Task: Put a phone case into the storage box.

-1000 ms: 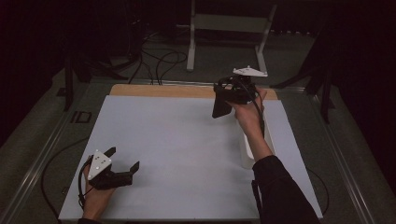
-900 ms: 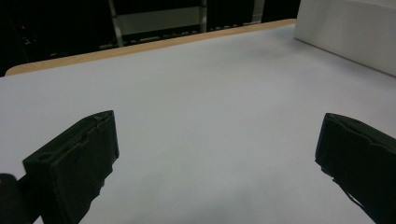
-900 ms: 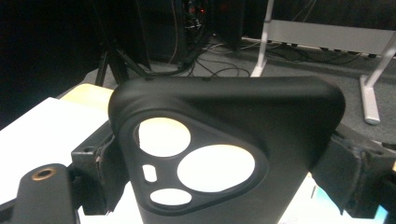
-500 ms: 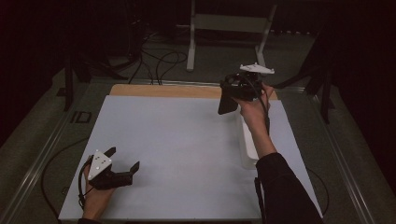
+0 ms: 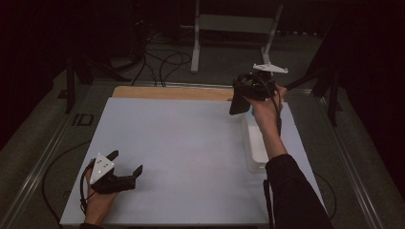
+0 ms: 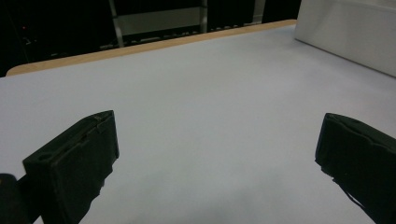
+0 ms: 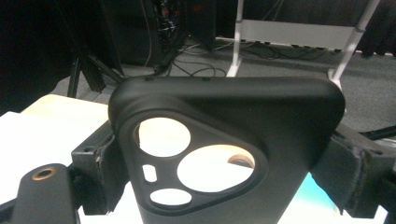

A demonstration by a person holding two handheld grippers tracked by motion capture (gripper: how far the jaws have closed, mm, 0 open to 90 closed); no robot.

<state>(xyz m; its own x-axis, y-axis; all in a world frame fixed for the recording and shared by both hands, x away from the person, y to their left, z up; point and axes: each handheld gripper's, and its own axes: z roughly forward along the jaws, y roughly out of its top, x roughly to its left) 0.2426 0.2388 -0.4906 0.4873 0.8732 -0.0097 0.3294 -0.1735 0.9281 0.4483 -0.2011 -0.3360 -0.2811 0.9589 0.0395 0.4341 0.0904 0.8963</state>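
Right tool (image 5: 241, 98) is clamped on a black phone case (image 7: 224, 154), jaws pressing its two sides, camera cutout facing the lens. It's held up in the air over the far right of the tabletop (image 5: 191, 143), above a white box (image 5: 255, 148). Left tool (image 5: 125, 167) sits low at the near left corner, jaws spread wide apart, gripping nothing.
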